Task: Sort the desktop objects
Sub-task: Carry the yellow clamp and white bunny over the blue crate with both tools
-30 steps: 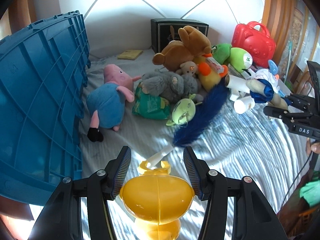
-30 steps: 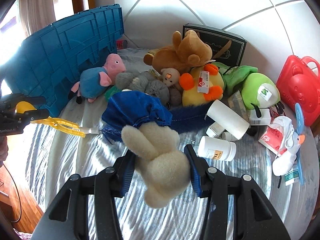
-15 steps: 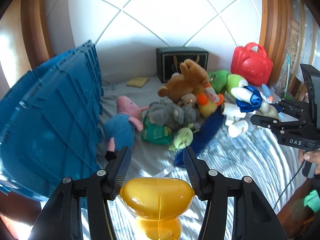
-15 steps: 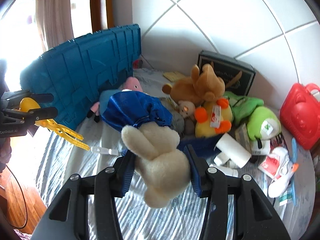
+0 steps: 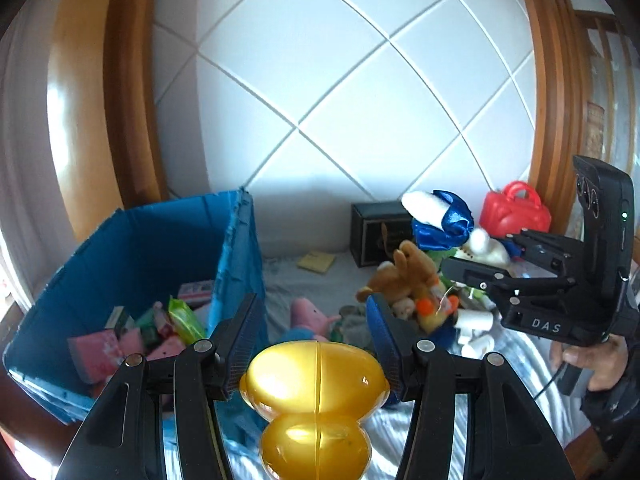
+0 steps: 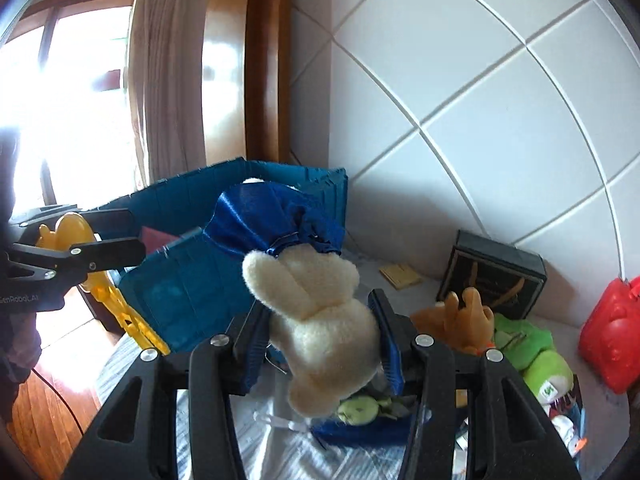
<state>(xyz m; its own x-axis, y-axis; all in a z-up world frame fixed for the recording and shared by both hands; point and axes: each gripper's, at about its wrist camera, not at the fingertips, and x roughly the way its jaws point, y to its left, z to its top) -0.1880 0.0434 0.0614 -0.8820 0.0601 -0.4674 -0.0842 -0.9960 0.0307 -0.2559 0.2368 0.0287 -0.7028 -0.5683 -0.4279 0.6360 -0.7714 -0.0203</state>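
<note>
My left gripper [image 5: 316, 344] is shut on a yellow plastic toy [image 5: 314, 380] and holds it high in the air beside the blue crate [image 5: 132, 264]. It also shows in the right wrist view [image 6: 68, 236]. My right gripper [image 6: 320, 340] is shut on a cream plush rabbit in a blue satin dress [image 6: 316, 320], lifted above the bed. That rabbit also shows in the left wrist view [image 5: 444, 224]. The crate holds several pink and green packets [image 5: 152, 328].
A pile of plush toys lies on the striped bedsheet: a brown bear [image 5: 404, 276], a pink pig [image 5: 308, 312], a green frog [image 6: 536, 356]. A black box [image 6: 496, 276], a red toy case [image 6: 612, 336] and a yellow notepad [image 5: 318, 262] sit by the tiled wall.
Both grippers have risen well above the bed with their toys held. The views now look over the crate's rim, so its inside shows.
</note>
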